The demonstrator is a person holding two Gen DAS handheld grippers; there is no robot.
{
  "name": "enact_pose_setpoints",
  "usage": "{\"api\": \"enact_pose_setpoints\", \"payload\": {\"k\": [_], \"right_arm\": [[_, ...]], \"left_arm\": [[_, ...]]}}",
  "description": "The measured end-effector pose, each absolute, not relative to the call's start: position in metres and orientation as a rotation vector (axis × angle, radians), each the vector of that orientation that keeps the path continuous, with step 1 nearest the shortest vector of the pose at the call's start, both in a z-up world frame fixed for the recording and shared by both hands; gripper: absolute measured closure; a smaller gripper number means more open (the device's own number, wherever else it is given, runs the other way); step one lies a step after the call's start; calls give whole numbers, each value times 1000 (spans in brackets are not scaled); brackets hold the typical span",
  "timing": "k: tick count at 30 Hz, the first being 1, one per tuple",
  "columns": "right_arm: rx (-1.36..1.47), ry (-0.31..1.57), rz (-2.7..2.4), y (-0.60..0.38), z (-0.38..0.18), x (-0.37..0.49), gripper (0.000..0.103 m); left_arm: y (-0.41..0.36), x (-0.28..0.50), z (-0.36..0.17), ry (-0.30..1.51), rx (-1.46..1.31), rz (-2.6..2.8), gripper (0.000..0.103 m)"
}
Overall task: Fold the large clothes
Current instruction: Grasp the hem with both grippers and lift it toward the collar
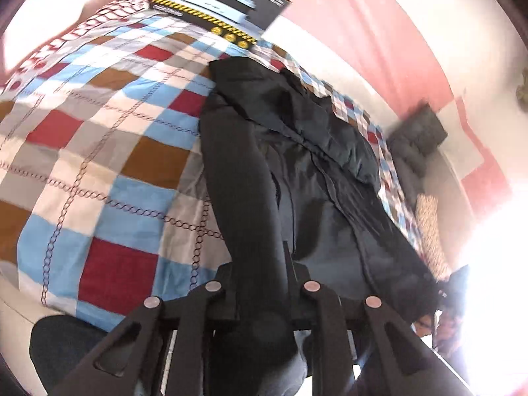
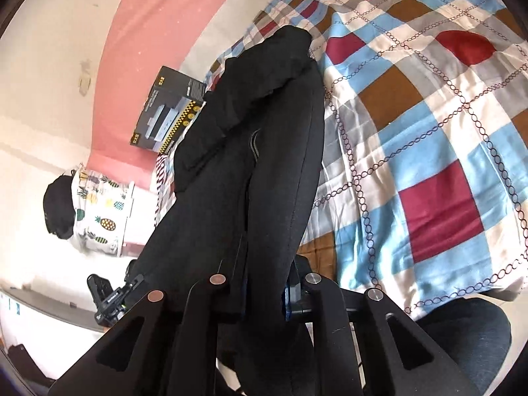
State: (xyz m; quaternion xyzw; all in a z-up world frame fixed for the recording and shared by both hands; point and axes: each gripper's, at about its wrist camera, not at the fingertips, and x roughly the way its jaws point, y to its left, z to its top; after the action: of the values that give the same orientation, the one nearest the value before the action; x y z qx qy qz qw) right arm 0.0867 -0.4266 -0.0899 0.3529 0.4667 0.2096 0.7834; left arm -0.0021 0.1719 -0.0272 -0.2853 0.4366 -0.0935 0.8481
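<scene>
Left gripper [image 1: 260, 283]: fingers closed on a bunched edge of the black jacket [image 1: 297, 151]. The cloth runs forward from between the fingers and drapes away onto the bed [image 1: 99, 151] ahead of them.

Right gripper [image 2: 264, 283]: fingers likewise clamped on black jacket fabric, which rises straight out from between the fingers and stretches ahead, its far end lying on the bed to the left of the fingers' line.

Judgement: both grippers hold one near edge of the garment, each at a separate point, so that the edge can be lifted and carried as a straight line. This hold suits drawing the near part over the rest to form a fold. The far part lies on the checked cover, probably acting as an anchor.

The fabric ahead of the left fingers is creased and heaped, not flat; the fold looks to be at an early stage.

A printed carton [image 1: 217, 3] sits beyond the jacket's far end, near it. Whether they touch cannot be determined.
</scene>
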Motion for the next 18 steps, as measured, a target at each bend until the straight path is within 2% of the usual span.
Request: {"api": "enact_pose_setpoints", "payload": {"k": [8, 18], "right_arm": [[805, 1020, 441, -432, -96, 83, 88], [851, 895, 473, -440, -52, 103, 88]], "left_arm": [[173, -6, -44, 921, -690, -193, 88], [180, 26, 19, 774, -725, -230, 88]]}}
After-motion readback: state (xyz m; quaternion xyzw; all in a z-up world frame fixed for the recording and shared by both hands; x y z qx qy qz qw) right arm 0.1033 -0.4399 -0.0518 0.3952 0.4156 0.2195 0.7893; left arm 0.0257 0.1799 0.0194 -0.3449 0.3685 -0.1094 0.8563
